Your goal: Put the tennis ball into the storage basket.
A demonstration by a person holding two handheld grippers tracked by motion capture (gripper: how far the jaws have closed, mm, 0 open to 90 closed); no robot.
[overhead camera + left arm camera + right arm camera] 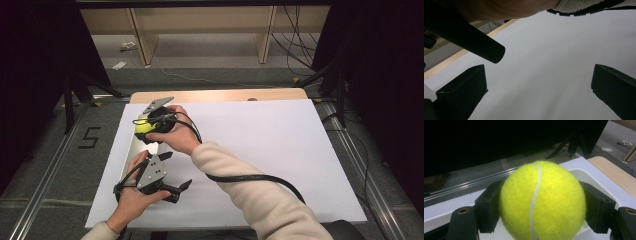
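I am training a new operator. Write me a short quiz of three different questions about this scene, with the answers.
1. True or false: the right gripper is shut on the tennis ball.
2. What lies under the ball? A) a white tray B) a metal bowl C) a cardboard box
3. Fill in: the fingers of the left gripper are ____, with nothing between them.

Key
1. True: a pad presses each side of the ball.
2. A: the white tray sits at the left edge of the white table.
3. Open: they stand wide apart over the bare table.
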